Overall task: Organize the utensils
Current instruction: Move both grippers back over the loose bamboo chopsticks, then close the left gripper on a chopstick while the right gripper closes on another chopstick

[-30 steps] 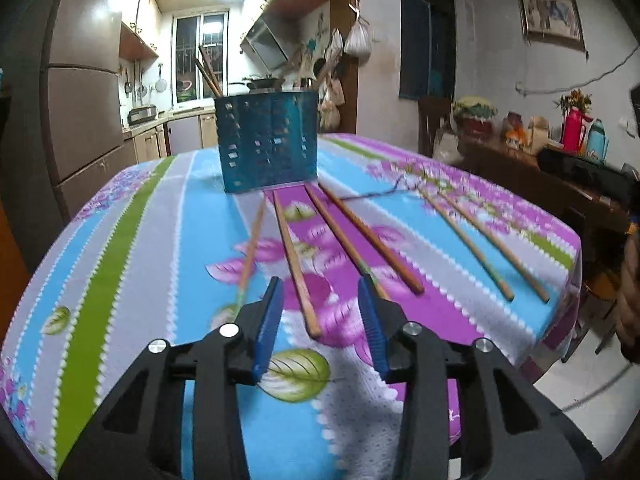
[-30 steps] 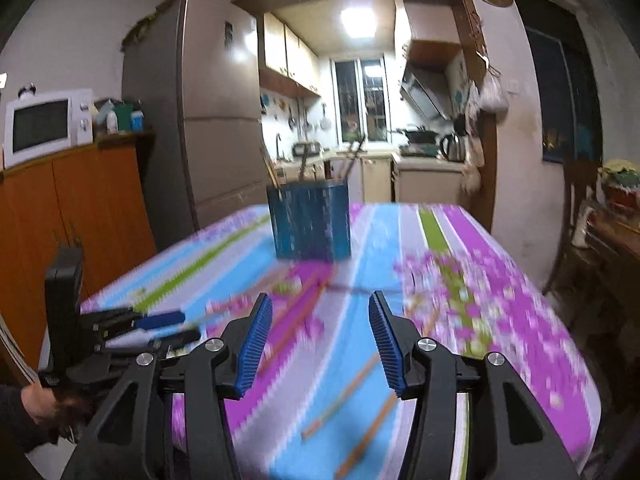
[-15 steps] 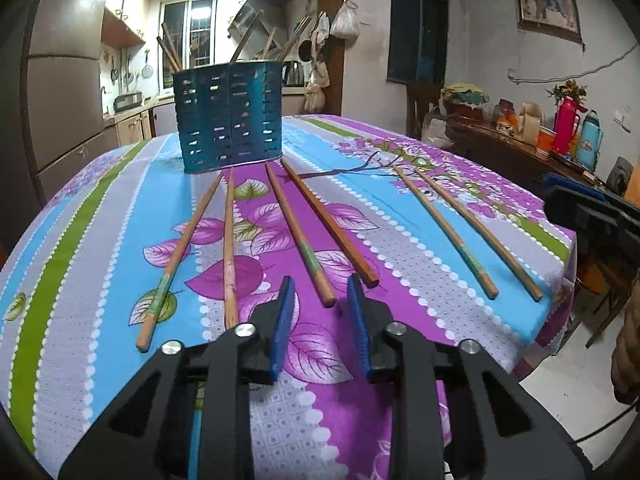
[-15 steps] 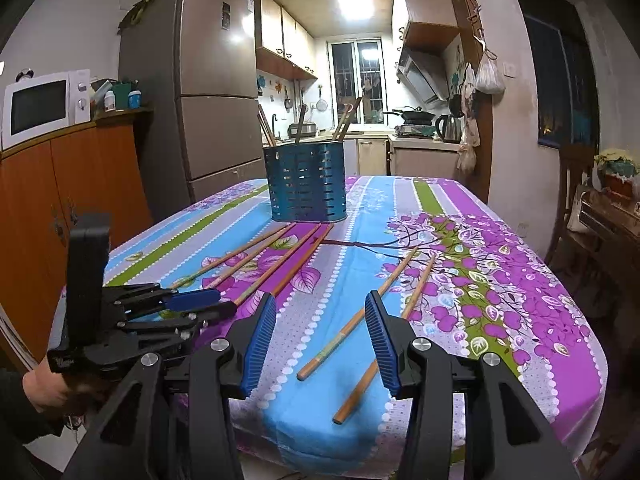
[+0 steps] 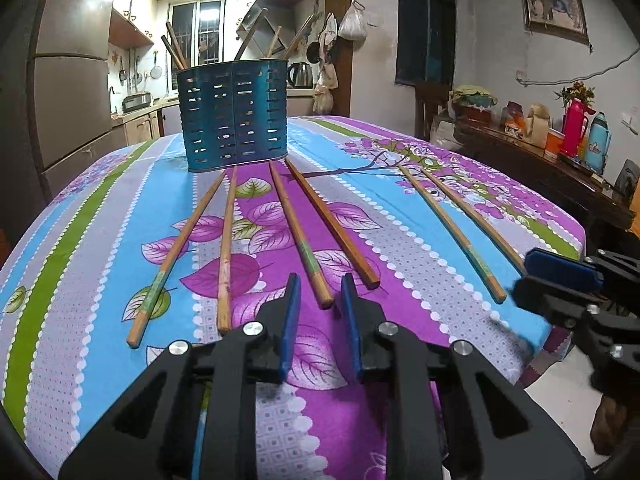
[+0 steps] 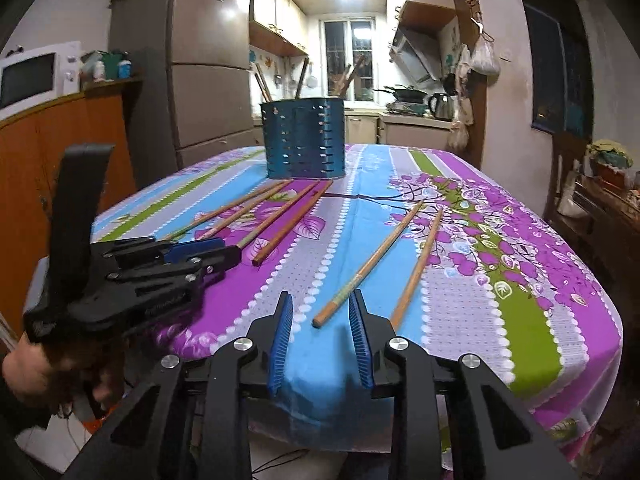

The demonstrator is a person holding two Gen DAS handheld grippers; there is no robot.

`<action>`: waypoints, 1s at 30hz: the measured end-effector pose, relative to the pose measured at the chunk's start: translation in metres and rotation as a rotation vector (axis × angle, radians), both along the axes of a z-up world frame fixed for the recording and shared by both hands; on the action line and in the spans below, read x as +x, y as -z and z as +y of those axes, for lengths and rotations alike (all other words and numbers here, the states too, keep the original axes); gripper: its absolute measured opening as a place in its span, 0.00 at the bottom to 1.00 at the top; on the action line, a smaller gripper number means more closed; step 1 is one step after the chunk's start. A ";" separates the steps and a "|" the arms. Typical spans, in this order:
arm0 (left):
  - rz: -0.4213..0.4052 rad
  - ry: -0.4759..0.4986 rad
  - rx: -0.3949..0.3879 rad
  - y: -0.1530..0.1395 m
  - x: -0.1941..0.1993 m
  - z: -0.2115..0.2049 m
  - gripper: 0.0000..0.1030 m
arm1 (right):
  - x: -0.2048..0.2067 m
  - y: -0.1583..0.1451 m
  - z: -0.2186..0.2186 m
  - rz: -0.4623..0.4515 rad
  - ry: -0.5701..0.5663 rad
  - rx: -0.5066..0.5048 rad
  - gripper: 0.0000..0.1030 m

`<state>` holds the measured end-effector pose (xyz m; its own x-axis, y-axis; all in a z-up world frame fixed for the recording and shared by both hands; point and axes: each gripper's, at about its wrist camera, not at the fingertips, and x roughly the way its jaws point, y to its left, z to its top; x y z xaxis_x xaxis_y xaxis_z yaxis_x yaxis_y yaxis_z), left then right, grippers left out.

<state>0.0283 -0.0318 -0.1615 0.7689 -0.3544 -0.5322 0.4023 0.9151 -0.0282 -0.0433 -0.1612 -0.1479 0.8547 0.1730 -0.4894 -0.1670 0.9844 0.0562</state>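
1. Your left claw (image 5: 318, 294) sits low over the near edge of the bench (image 5: 420, 312), its jaws narrow and closing. The butt of one chopstick (image 5: 302, 242) lies just ahead of the blue pads, not yet pressed between them.
2. Your right claw (image 6: 320, 314) hangs at the bench corner with a wider gap, jaws also closing — the near end of another chopstick (image 6: 370, 264) lies between the tips, ungripped as far as you can see.
3. Six chopsticks lie loose on the flowered cloth: four fanned out in front of the blue slotted utensil holder (image 5: 233, 114), two more (image 5: 464, 226) well apart toward your right.
4. The holder stands upright at the far middle of the bench — several utensil handles (image 5: 172, 46) already poke out of its top.
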 end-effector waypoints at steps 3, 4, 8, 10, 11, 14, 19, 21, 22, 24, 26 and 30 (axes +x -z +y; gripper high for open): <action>0.000 -0.004 -0.002 0.000 0.000 0.000 0.19 | -0.005 0.003 0.002 -0.009 0.044 -0.016 0.30; -0.002 -0.003 -0.002 0.000 -0.001 0.000 0.18 | -0.010 0.000 0.000 -0.033 0.060 -0.020 0.30; -0.006 -0.003 -0.011 0.000 0.000 0.002 0.19 | -0.027 0.005 -0.014 -0.050 0.128 -0.032 0.30; -0.008 -0.005 -0.015 0.000 0.000 0.001 0.19 | -0.023 0.014 -0.017 -0.022 0.140 -0.021 0.30; -0.008 -0.006 -0.016 0.000 0.000 0.002 0.19 | -0.022 0.015 -0.018 -0.025 0.143 -0.020 0.30; -0.008 -0.008 -0.018 0.000 0.000 0.002 0.18 | -0.019 0.018 -0.019 -0.036 0.153 -0.020 0.30; -0.012 -0.030 -0.037 0.001 -0.001 0.002 0.18 | -0.017 0.023 -0.030 -0.059 0.182 -0.009 0.18; -0.015 -0.036 -0.044 0.001 -0.001 0.001 0.18 | -0.018 0.024 -0.031 -0.073 0.183 -0.010 0.17; -0.017 -0.043 -0.047 0.002 -0.001 0.002 0.13 | -0.019 0.024 -0.032 -0.076 0.184 -0.008 0.17; -0.020 -0.051 -0.051 0.002 0.000 0.003 0.09 | -0.019 0.025 -0.033 -0.084 0.183 -0.008 0.15; -0.025 -0.057 -0.052 0.003 -0.001 0.005 0.06 | -0.019 0.025 -0.035 -0.087 0.181 -0.007 0.13; -0.032 -0.062 -0.069 0.003 -0.002 0.007 0.05 | -0.018 0.024 -0.041 -0.091 0.192 0.011 0.09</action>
<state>0.0260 -0.0248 -0.1647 0.8066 -0.3405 -0.4831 0.3467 0.9346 -0.0799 -0.0611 -0.2022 -0.1718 0.9133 0.0073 -0.4072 0.0191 0.9980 0.0607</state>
